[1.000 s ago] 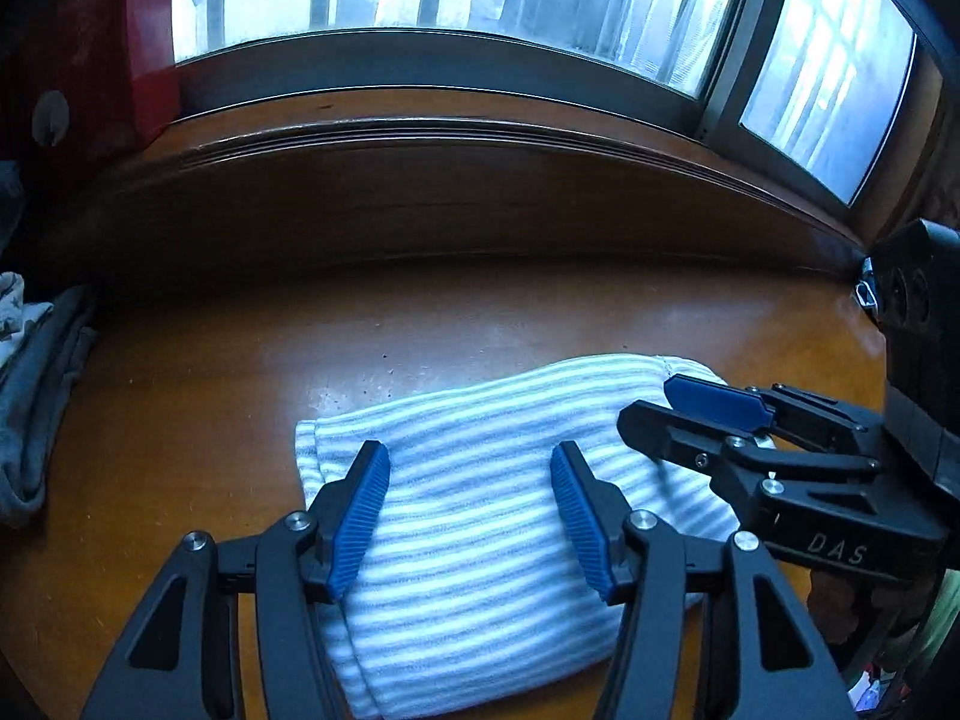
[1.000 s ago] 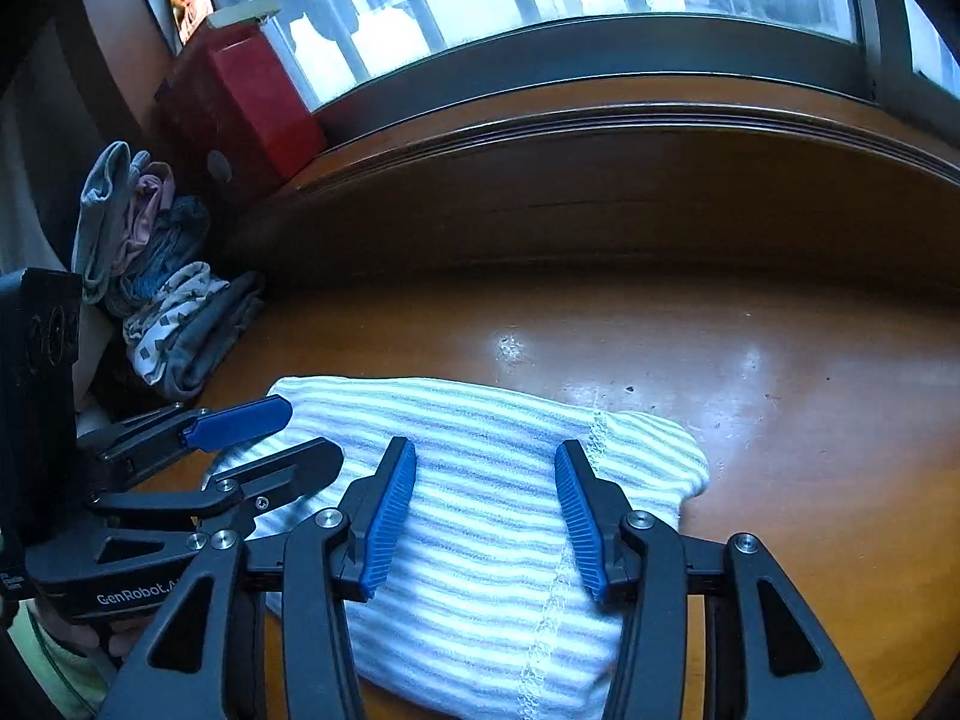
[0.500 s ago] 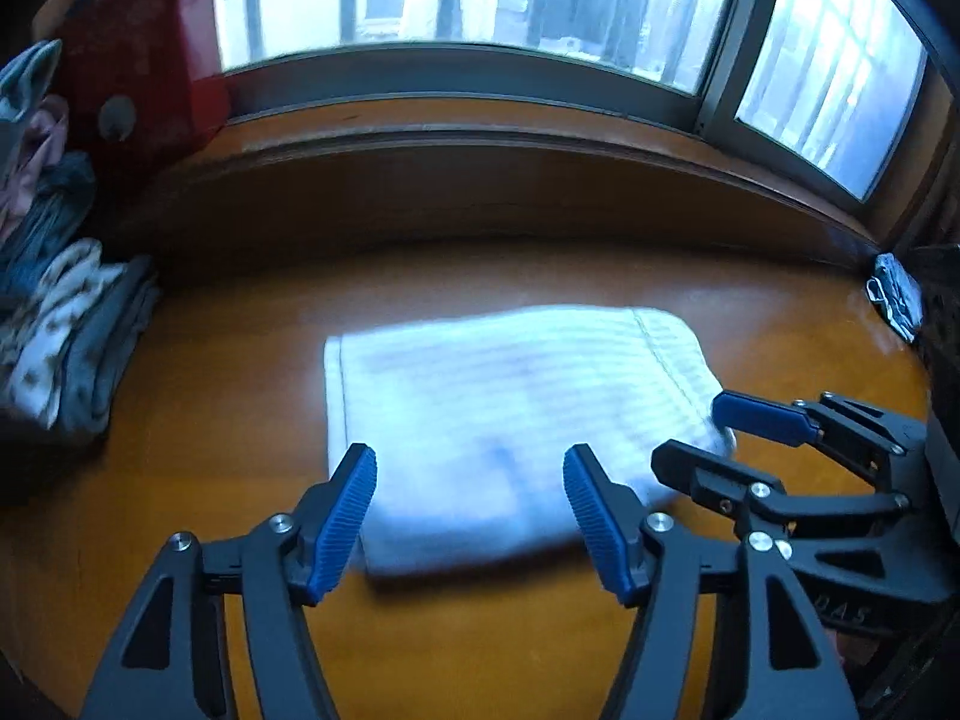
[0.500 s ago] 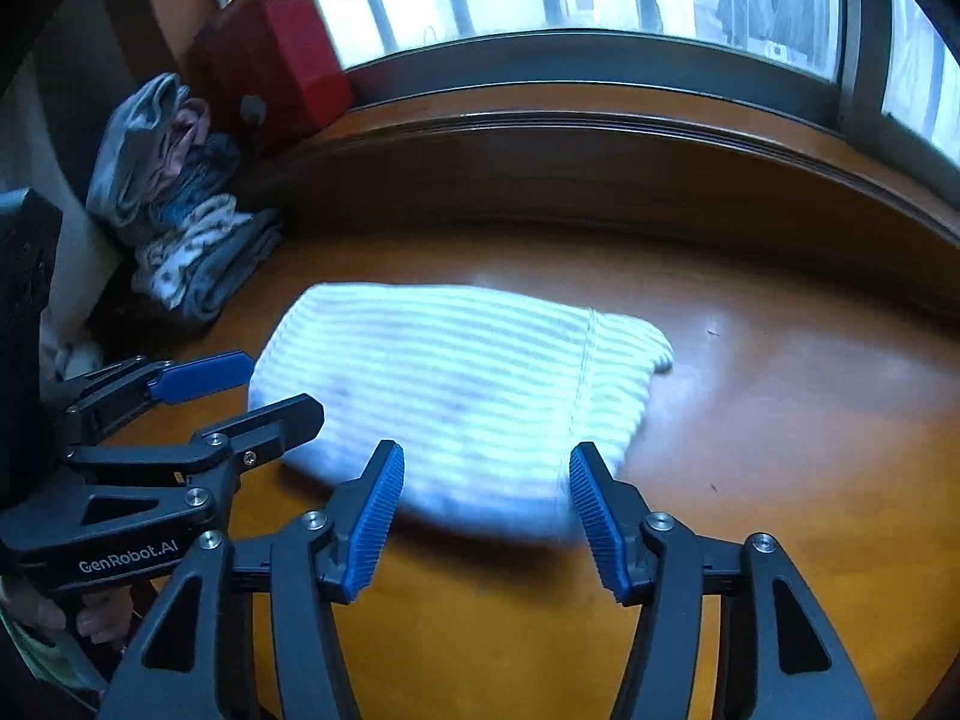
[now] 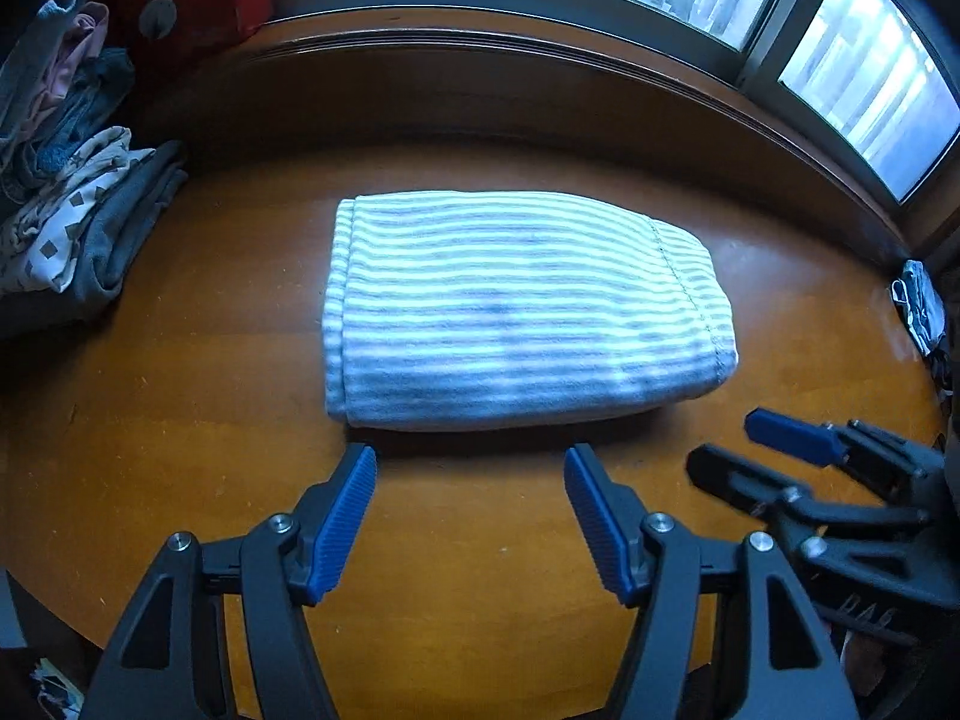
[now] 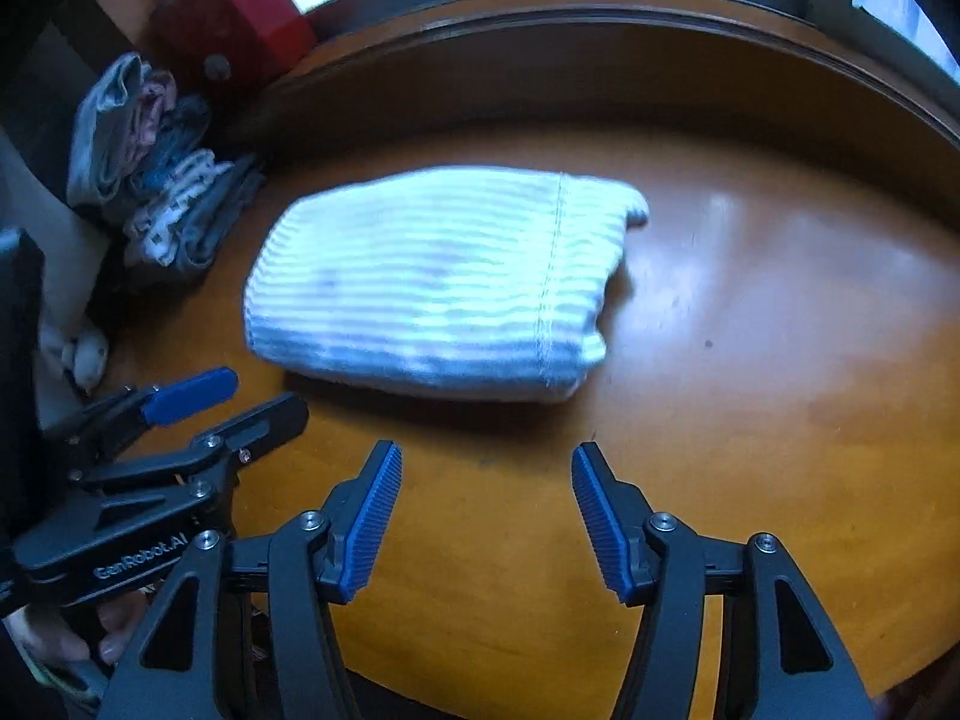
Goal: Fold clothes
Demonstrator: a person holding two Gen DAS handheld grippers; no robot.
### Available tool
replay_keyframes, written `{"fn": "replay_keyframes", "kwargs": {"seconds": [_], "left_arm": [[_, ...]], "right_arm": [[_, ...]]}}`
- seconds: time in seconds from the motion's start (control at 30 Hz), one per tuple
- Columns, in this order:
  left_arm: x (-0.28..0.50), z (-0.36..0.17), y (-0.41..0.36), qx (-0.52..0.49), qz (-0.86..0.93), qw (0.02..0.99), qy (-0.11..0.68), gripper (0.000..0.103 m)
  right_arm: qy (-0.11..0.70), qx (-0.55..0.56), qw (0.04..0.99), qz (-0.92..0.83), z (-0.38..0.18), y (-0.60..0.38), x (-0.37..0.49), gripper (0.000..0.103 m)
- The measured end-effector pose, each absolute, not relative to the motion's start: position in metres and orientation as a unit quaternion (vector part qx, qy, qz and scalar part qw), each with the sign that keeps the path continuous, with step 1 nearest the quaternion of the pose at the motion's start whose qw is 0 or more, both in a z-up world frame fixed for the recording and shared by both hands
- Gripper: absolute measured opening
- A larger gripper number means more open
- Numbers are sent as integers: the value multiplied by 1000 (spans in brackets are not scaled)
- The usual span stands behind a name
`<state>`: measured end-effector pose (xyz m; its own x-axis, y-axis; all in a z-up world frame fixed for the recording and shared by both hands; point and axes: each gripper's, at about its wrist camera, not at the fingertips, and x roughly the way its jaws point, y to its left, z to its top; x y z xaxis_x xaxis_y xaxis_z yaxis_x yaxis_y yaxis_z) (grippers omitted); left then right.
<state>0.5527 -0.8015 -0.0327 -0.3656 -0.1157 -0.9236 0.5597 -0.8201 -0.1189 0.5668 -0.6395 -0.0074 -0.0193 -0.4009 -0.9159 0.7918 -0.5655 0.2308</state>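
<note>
A white garment with grey-blue stripes (image 5: 516, 306) lies folded into a thick rectangle in the middle of the wooden table (image 5: 180, 408). My left gripper (image 5: 469, 468) is open just in front of its near edge, with nothing between the blue pads. The right gripper (image 5: 729, 441) shows at the lower right of that view, also open. In the right wrist view the same folded garment (image 6: 438, 282) lies ahead, and my right gripper (image 6: 486, 468) stands open short of it. The left gripper (image 6: 252, 399) sits open at the left.
A pile of folded clothes (image 5: 72, 198) is stacked at the table's left edge, below a red box (image 6: 234, 24). A wooden sill (image 5: 540, 30) and curved window run along the back. A small patterned item (image 5: 921, 306) lies at the far right. A hand (image 6: 78, 642) holds the left gripper's handle.
Both grippers have pulled back from over the striped garment toward the table's near edge. The garment stays folded on the table, and both stay open throughout.
</note>
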Motion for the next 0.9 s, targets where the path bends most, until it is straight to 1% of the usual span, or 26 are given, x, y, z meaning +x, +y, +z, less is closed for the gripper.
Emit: {"fn": "replay_keyframes", "kwargs": {"seconds": [0.17,0.33,0.4,0.9], "left_arm": [[552,-36,-803,531,-790,223,210,64],[550,-35,-800,531,-793,224,198,65],[550,-34,-799,532,-793,226,194,68],[546,-42,-791,551,-780,230,186,68]], "right_arm": [[203,540,428,-696,-8,-642,579,59],[198,537,421,-704,-6,-637,575,59],[195,541,417,-704,-7,-635,573,59],[197,550,408,-701,-11,-628,569,59]]}}
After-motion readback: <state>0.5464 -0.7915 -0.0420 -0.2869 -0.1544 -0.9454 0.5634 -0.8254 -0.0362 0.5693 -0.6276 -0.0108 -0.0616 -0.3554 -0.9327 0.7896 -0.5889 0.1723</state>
